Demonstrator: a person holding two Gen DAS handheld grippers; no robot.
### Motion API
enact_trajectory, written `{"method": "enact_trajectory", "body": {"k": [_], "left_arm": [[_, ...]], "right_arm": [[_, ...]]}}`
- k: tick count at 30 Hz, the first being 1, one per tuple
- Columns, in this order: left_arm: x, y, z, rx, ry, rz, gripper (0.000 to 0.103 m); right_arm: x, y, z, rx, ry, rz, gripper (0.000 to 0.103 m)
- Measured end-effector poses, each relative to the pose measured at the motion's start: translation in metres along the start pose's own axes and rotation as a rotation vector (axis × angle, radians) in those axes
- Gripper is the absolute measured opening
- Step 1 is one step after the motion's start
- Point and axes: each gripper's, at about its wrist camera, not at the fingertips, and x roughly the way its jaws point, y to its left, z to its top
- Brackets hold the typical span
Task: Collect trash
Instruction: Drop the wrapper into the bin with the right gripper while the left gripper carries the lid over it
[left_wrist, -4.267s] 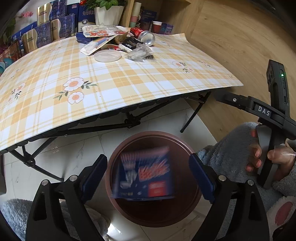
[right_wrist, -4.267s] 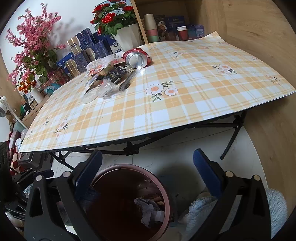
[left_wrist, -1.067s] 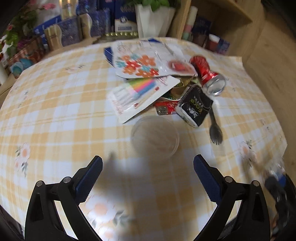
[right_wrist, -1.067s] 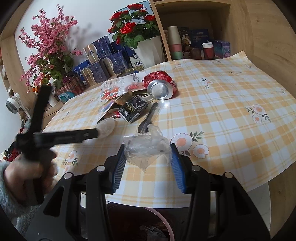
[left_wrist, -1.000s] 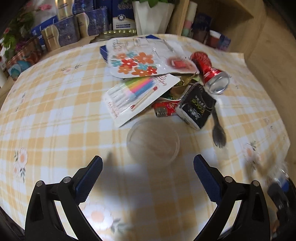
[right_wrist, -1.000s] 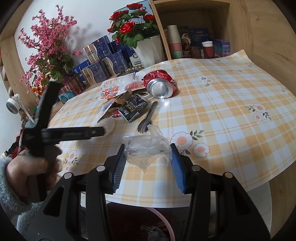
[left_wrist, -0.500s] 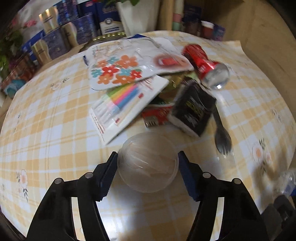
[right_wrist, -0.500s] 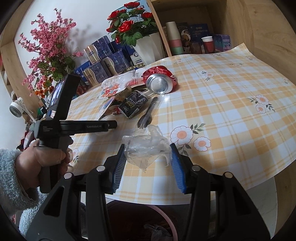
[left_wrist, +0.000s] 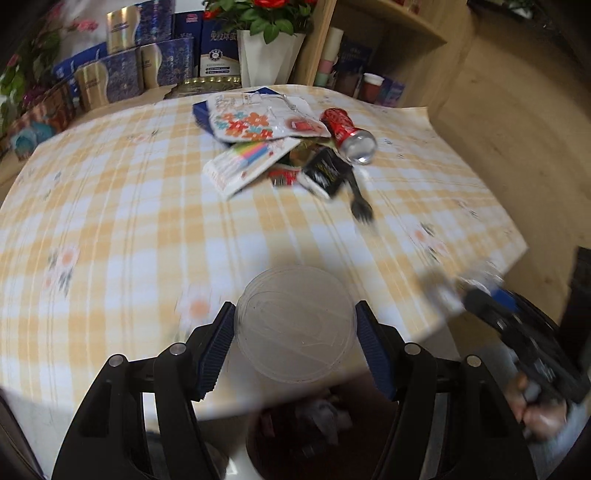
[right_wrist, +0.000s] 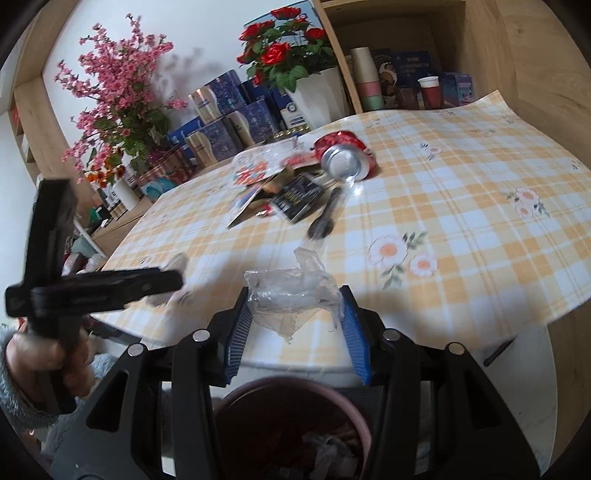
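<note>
My left gripper (left_wrist: 295, 332) is shut on a clear round plastic lid (left_wrist: 295, 325), held over the table's front edge. My right gripper (right_wrist: 295, 317) is shut on a crumpled clear plastic wrapper (right_wrist: 291, 295), also near the table edge. A dark red trash bin (right_wrist: 291, 424) with trash in it stands on the floor under both grippers; it also shows in the left wrist view (left_wrist: 314, 424). More trash lies on the table: a crushed red can (left_wrist: 349, 134), a black packet (left_wrist: 323, 173), a black plastic fork (left_wrist: 360, 205), a marker pack (left_wrist: 247, 162), a floral bag (left_wrist: 258, 120).
The table with a yellow plaid cloth (left_wrist: 110, 221) fills the middle. Blue boxes (right_wrist: 229, 110), a white pot of red roses (right_wrist: 314, 92) and pink flowers (right_wrist: 118, 99) stand behind it. A wooden shelf with cups (right_wrist: 369, 81) is at the back right.
My left gripper closed on the clear lid and pulled it back from the trash pile to the table's front edge. My right gripper kept hold of the wrapper and drew back slightly.
</note>
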Motion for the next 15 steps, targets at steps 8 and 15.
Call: {"method": "enact_trajectory", "body": {"k": [8, 15], "left_arm": [[-0.066, 0.004, -0.061, 0.048, -0.105, -0.007, 0.064], [-0.074, 0.011, -0.091, -0.001, -0.164, 0.0, 0.064]], "right_arm": [[0.0, 0.041, -0.045, -0.075, 0.115, 0.038, 0.049], [0.025, 0.069, -0.083, -0.201, 0.265, 0.001, 0.049]]}}
